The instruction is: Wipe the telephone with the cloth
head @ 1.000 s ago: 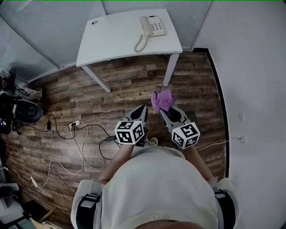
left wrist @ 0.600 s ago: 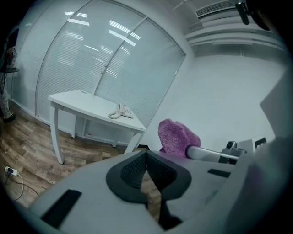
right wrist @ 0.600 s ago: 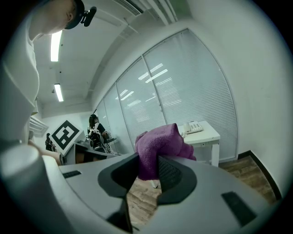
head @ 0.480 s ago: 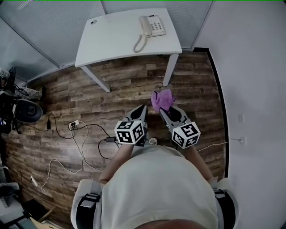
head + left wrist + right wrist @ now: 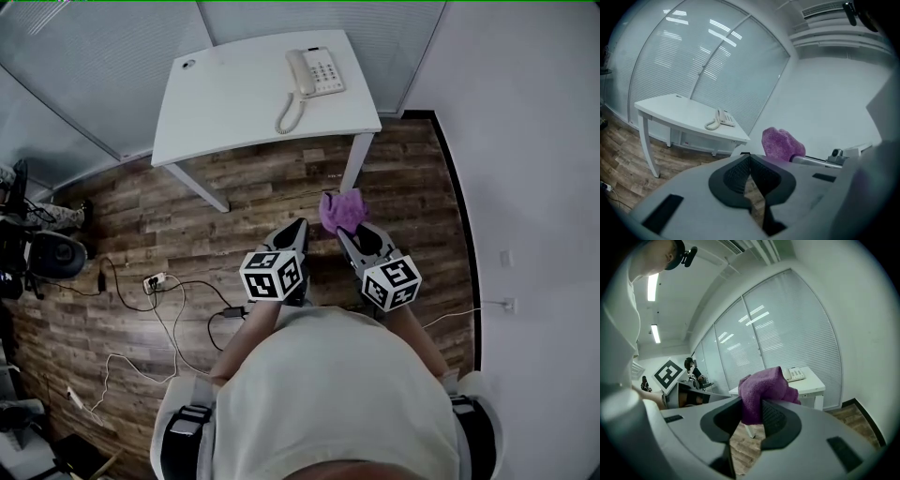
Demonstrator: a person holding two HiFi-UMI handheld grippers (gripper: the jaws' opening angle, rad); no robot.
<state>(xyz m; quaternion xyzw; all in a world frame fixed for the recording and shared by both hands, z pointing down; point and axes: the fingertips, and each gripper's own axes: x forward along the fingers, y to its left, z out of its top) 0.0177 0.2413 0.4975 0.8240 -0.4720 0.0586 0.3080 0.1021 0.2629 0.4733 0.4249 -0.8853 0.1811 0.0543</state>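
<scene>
Cloth [image 5: 761,392] between jaws of right tool [image 5: 349,231]

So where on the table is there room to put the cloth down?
The table's left half is bare, between the small round thing at its far left corner and the telephone. The right end is crowded: the telephone and its curly cord take up most of it.

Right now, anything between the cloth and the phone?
Nothing visible. The right gripper holds the cloth above bare floor. The phone sits on the table ahead, with only open floor between.
</scene>
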